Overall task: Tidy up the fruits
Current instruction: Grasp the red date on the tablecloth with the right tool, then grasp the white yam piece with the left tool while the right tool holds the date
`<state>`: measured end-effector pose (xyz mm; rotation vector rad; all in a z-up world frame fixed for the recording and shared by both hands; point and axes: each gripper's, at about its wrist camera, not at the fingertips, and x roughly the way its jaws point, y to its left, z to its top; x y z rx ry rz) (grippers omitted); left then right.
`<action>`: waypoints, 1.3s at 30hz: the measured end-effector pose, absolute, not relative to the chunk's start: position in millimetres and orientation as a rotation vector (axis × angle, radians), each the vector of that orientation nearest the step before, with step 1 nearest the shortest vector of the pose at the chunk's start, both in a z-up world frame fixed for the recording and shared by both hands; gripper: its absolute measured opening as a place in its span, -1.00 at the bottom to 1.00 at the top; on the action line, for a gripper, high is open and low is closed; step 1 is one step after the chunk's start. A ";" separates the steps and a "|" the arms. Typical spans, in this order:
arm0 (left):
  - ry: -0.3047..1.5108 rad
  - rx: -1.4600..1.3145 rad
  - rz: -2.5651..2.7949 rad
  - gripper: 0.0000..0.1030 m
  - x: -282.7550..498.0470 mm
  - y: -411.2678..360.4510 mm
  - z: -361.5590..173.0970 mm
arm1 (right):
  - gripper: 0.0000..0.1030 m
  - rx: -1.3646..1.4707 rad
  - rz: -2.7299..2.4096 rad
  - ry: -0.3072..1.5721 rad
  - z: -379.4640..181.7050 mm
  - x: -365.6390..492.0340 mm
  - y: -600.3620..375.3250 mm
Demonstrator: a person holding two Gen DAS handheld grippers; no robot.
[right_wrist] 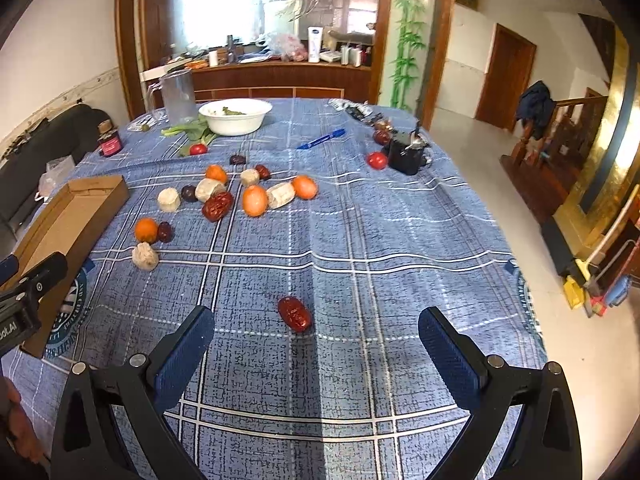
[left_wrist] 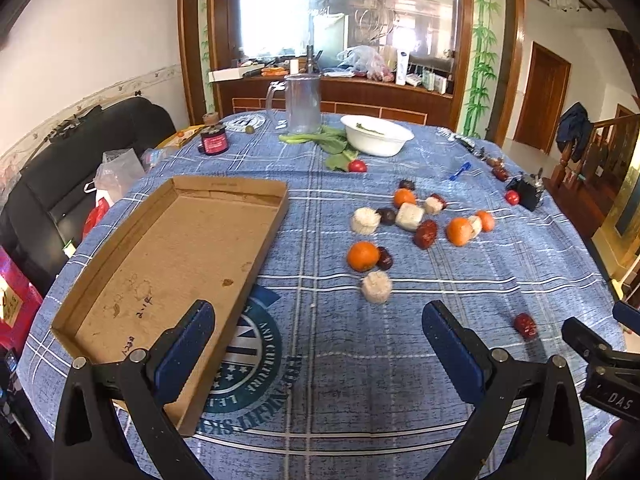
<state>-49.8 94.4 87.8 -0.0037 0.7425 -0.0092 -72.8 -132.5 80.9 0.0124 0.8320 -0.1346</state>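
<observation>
An empty cardboard tray [left_wrist: 168, 264] [right_wrist: 68, 216] lies on the blue checked tablecloth, left of a scatter of fruit. The scatter holds oranges [left_wrist: 362, 256] [right_wrist: 254, 200], dark red dates [left_wrist: 425, 234] [right_wrist: 217, 205] and pale round pieces [left_wrist: 376, 286] [right_wrist: 145, 256]. One red date [right_wrist: 295, 314] [left_wrist: 526, 325] lies apart, just ahead of my right gripper [right_wrist: 316, 332], which is open and empty. My left gripper [left_wrist: 318, 328] is open too, its left finger over the tray's near corner. The right gripper's body shows at the right edge of the left wrist view.
At the back stand a white bowl [left_wrist: 377, 134] [right_wrist: 235, 116], leafy greens [left_wrist: 332, 142], a clear jug [left_wrist: 302, 102], a dark jar [left_wrist: 213, 140], a blue pen [right_wrist: 321, 139], a black box [right_wrist: 407, 154] and small tomatoes [right_wrist: 376, 160]. Table edge drops off at right.
</observation>
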 end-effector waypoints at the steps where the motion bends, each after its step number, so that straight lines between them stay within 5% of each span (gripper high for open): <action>1: 0.750 -0.001 -0.001 1.00 -48.7 96.1 85.9 | 0.99 0.014 -0.118 0.843 77.7 -69.8 -133.8; 9: 0.804 0.020 0.034 1.00 -43.3 105.4 71.9 | 0.95 0.022 0.008 0.930 47.4 -41.9 -131.9; 12: 0.817 0.014 0.032 1.00 -42.7 107.3 68.4 | 0.69 0.045 0.056 0.983 31.2 -28.3 -134.5; 14: 0.824 0.017 0.032 1.00 -41.0 107.0 67.0 | 0.29 0.072 0.085 1.027 20.3 -20.4 -138.5; 18: 0.847 0.011 0.026 1.00 -35.2 104.6 61.9 | 0.07 0.131 0.131 1.047 13.9 -15.6 -145.3; 20: 0.861 0.007 0.021 1.00 -29.9 101.6 60.1 | -0.34 0.122 0.129 1.049 14.3 -14.2 -146.0; 24: 0.893 -0.005 0.004 1.00 -15.6 92.7 57.2 | -0.51 0.098 0.134 1.045 17.6 -14.3 -148.0; 39: 0.946 0.018 -0.028 1.00 1.9 65.5 51.6 | -0.41 0.083 0.217 1.048 12.1 -16.7 -149.0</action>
